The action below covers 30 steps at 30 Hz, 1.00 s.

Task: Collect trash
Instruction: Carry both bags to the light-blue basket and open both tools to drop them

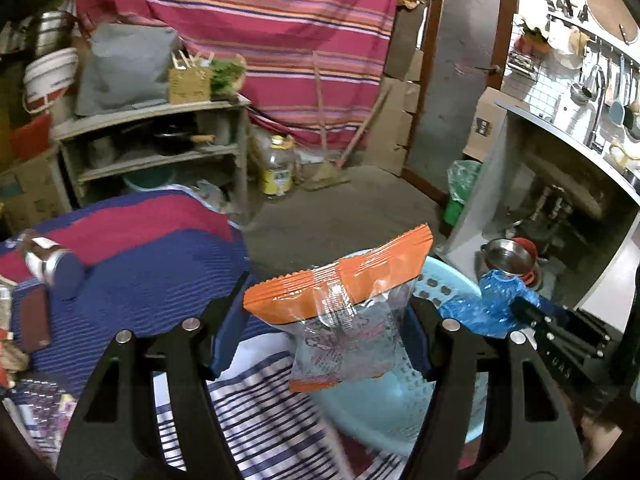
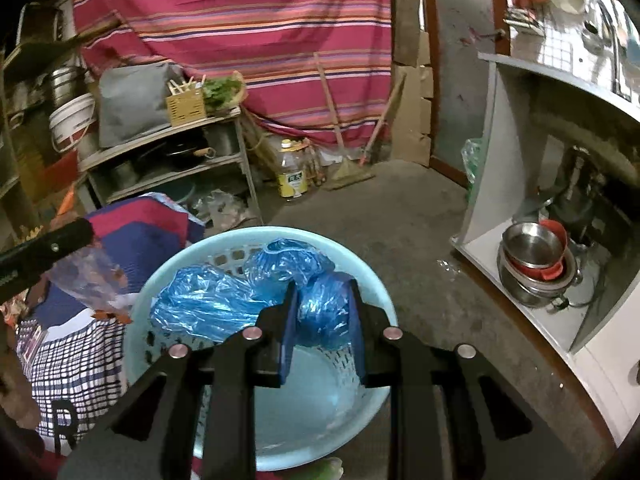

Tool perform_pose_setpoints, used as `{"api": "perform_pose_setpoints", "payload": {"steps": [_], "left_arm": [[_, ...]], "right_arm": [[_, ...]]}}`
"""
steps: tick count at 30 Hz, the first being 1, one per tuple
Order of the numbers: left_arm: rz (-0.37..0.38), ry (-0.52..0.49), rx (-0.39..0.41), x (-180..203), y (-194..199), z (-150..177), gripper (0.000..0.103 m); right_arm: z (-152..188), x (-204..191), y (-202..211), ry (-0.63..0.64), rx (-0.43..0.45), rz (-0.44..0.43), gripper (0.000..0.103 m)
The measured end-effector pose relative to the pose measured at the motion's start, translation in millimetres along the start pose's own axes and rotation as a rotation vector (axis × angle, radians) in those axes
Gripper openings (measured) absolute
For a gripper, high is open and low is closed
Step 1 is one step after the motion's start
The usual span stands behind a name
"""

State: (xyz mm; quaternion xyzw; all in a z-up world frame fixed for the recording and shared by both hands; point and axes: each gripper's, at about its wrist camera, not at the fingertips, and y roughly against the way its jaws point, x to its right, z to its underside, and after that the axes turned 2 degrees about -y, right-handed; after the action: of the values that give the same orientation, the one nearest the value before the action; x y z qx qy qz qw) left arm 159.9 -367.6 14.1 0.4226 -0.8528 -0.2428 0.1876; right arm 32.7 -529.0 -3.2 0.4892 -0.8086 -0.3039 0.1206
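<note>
The right tool (image 2: 324, 316) is clenched on a crumpled blue plastic bag (image 2: 224, 300), its pads pressing the bunched end, and holds it over the light blue basket (image 2: 140, 312); most of the bag sags inside the basket near its far rim.

The left tool (image 1: 324, 320) stands with its jaws wide apart. An orange-and-clear snack wrapper (image 1: 348, 308) sits between them, above the basket's near rim; whether the pads press it I cannot tell.

The basket stands on the concrete floor (image 2: 400, 220), just beside a bed covered with a blue and red striped blanket (image 1: 152, 248). Well apart, by the back wall, a wooden shelf (image 2: 168, 148) and a yellow-labelled bottle (image 2: 294, 172) stand before a striped curtain (image 2: 240, 20).
</note>
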Motion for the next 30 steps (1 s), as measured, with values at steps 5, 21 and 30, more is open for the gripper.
{"api": "perform_pose_setpoints", "payload": {"steps": [5,21,30], "left_arm": [[0.024,-0.026,-0.016,17.4,-24.7,-3.8,0.074],[-0.022,-0.001,-0.018,-8.0,-12.3,-8.2,0.096],[-0.111,-0.013,0.008,-48.3,26.3,4.2,0.097]], "right_arm": [[0.1,6.8,-7.8,-0.002,-0.002,0.007,0.024],[5.6,-7.9,-21.2,0.008,-0.035,-0.006,0.025],[9.0,-34.2,-37.2,0.032,-0.078,0.006,0.031]]}}
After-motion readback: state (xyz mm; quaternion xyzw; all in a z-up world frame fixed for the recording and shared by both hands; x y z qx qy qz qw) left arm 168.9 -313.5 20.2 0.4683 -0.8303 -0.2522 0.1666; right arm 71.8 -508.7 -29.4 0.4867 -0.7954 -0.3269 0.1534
